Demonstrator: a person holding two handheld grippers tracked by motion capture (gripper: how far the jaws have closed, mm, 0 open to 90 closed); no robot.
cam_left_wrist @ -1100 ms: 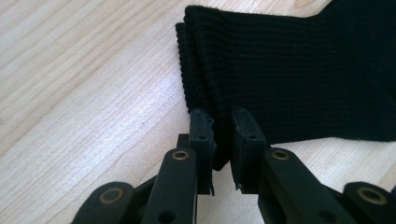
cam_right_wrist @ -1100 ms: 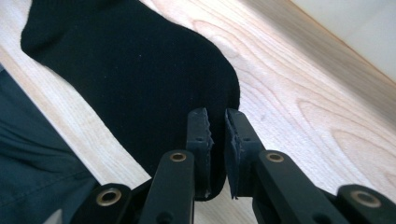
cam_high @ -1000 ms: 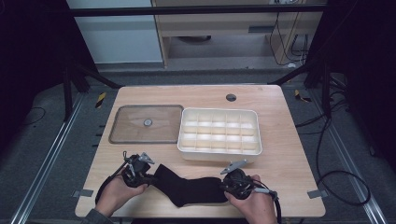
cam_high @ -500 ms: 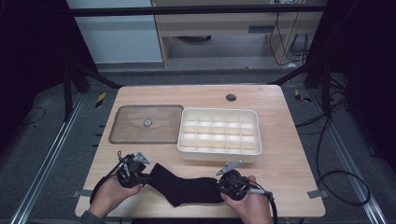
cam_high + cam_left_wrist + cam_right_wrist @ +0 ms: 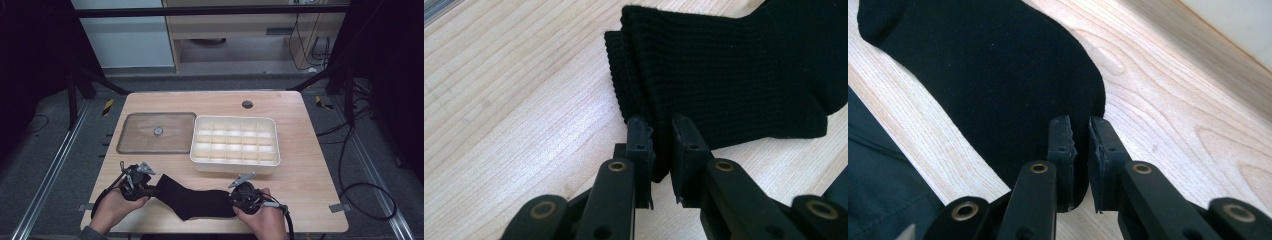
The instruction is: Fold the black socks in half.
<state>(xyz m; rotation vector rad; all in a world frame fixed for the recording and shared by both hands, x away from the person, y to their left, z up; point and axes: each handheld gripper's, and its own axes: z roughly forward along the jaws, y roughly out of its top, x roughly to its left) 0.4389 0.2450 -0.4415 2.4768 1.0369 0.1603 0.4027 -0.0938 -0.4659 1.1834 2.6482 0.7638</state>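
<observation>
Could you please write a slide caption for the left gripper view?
Left claw shut on the ribbed cuff of a black knitted sock lying on the light wooden table.

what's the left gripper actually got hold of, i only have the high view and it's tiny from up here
Observer: The left gripper is shut on the ribbed cuff edge of the black sock, pinched between its jaws.
Operator: and the right one
Observer: The right gripper is shut on the sock's rounded opposite end, close to the edge.
Operator: is the sock lifted or flat
Observer: In both gripper views it lies on the wooden table; whether the clamped edges are raised I cannot tell.
</observation>
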